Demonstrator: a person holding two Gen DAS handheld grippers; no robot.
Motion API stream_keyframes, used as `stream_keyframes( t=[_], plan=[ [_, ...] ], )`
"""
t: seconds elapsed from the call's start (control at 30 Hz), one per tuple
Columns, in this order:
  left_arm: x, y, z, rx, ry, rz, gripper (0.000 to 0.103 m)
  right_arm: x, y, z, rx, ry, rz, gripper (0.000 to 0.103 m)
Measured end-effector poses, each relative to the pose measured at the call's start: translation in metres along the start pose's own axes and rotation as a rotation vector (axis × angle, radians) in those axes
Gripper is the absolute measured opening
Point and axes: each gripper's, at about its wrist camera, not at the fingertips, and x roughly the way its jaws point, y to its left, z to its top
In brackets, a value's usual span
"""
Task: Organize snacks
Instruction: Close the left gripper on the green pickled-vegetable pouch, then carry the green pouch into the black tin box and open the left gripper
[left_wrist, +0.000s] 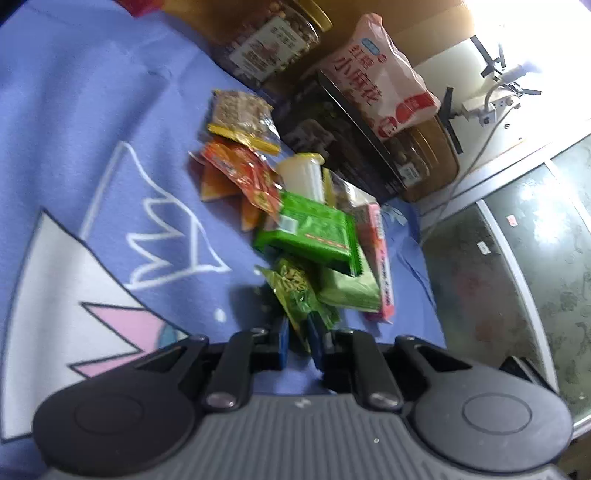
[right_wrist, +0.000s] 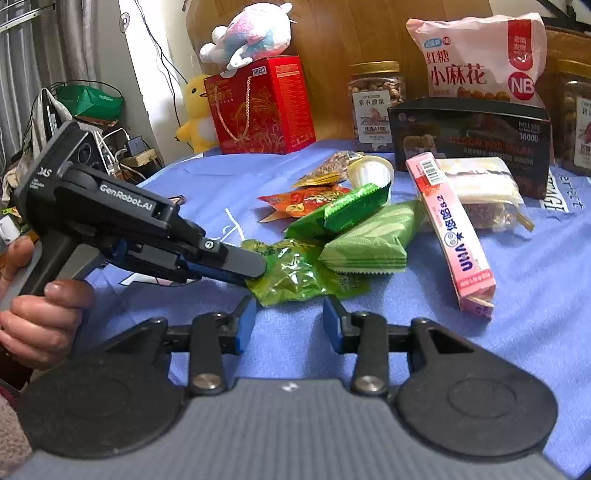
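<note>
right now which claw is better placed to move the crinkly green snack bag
Left. The left claw is already shut on the green snack bag; the right claw hangs open just short of it, gripping nothing.

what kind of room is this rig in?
Likely a home bedroom or living space, not a lab: snacks lie on a cartoon-print blue cloth, plush toys sit on a red gift box, and a window curtain hangs over cluttered chargers.

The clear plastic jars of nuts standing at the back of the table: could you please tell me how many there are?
2: one clear plastic jar of nuts with a gold lid left of the black box, another at the right edge, partly cropped. More may be hidden behind.
</note>
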Motion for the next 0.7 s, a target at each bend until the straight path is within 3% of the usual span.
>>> stream_keyframes(
  t=[0.17,0.4,0.57,0.7],
  plan=[
    [-0.022,0.001,-0.007,0.066,-0.001,-0.042,0.011,-0.001,-0.017,0.003,0.123,0.014,0.085,0.052],
    [-0.048,0.002,-0.021,0.185,-0.038,0.034,0.011,0.009,-0.030,0.012,0.241,0.030,0.159,0.052],
    [-0.058,-0.025,-0.040,0.478,-0.121,0.193,0.012,0.019,-0.016,0.020,0.144,0.036,0.155,0.064],
    [-0.054,-0.041,-0.056,0.685,-0.136,0.291,0.013,0.031,-0.001,0.026,0.019,0.056,0.153,0.069]
  ],
)
